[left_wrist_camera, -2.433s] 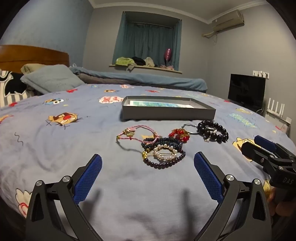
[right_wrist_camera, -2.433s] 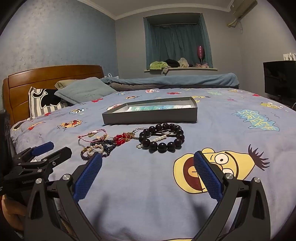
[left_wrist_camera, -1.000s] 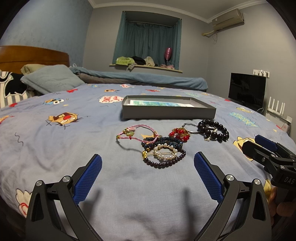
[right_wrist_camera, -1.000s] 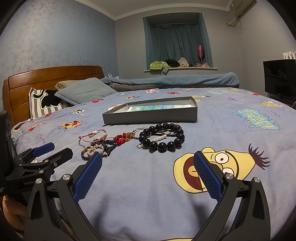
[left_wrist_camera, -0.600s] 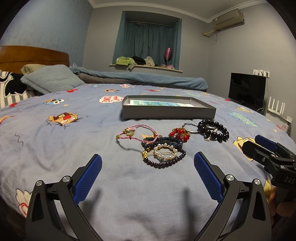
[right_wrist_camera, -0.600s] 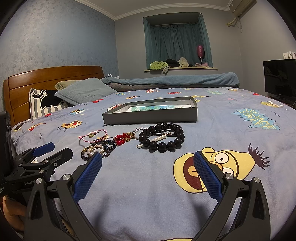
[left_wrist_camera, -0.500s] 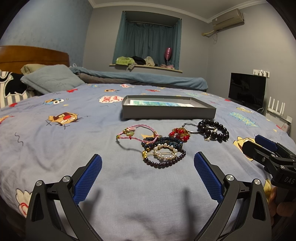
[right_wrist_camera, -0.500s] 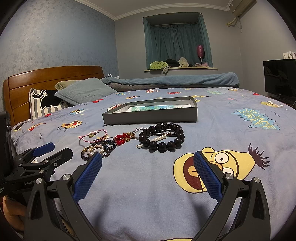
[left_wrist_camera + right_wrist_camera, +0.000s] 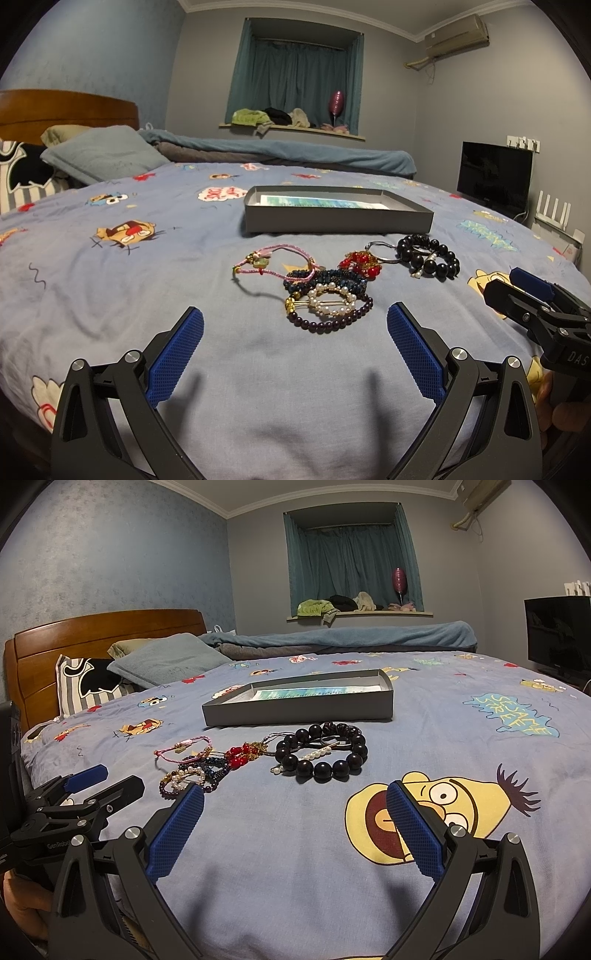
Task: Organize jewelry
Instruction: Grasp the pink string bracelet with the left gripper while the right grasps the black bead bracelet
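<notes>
Several pieces of jewelry lie together on the blue cartoon bedsheet: a pink cord bracelet [image 9: 275, 261], a pearl hair clip [image 9: 330, 302] on a dark purple bead bracelet [image 9: 330, 321], a red bead piece [image 9: 360, 263] and a big black bead bracelet [image 9: 428, 256] [image 9: 323, 755]. Behind them sits an open grey box [image 9: 336, 216] [image 9: 299, 705]. My left gripper [image 9: 294, 350] is open, low and just short of the pearl clip. My right gripper [image 9: 294, 829] is open too, in front of the black beads. Both hold nothing.
Pillows [image 9: 162, 662] and a wooden headboard [image 9: 99, 635] stand at the left. A folded blue blanket [image 9: 280, 151] lies across the far side of the bed. A black screen [image 9: 493, 173] stands beyond the right edge. Bare sheet surrounds the jewelry.
</notes>
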The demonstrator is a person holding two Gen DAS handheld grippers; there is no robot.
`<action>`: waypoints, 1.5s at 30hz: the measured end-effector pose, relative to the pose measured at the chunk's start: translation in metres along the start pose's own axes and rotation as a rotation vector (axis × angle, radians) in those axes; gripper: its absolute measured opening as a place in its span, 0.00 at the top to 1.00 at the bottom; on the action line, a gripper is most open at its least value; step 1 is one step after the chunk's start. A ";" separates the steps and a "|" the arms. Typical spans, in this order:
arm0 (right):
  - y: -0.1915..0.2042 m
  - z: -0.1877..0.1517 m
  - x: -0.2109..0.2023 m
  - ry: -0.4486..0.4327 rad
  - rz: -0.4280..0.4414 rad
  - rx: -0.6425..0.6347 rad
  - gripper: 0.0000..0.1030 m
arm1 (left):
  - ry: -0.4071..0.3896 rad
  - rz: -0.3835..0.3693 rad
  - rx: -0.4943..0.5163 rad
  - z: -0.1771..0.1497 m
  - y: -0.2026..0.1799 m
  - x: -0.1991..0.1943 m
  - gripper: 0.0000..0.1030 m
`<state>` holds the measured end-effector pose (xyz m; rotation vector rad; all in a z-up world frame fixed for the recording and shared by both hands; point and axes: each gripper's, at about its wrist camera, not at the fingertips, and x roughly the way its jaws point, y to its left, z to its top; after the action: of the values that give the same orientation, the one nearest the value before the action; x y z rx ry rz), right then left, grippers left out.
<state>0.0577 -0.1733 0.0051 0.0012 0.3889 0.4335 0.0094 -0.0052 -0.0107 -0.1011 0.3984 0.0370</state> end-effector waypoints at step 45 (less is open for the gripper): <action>-0.058 0.048 0.096 0.292 -0.046 0.052 0.49 | 0.290 -0.172 -0.173 0.059 0.078 0.081 0.97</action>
<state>0.1793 -0.1832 0.0096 -0.0203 0.6866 0.3789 0.1018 0.0794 0.0047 -0.3137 0.6750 -0.1140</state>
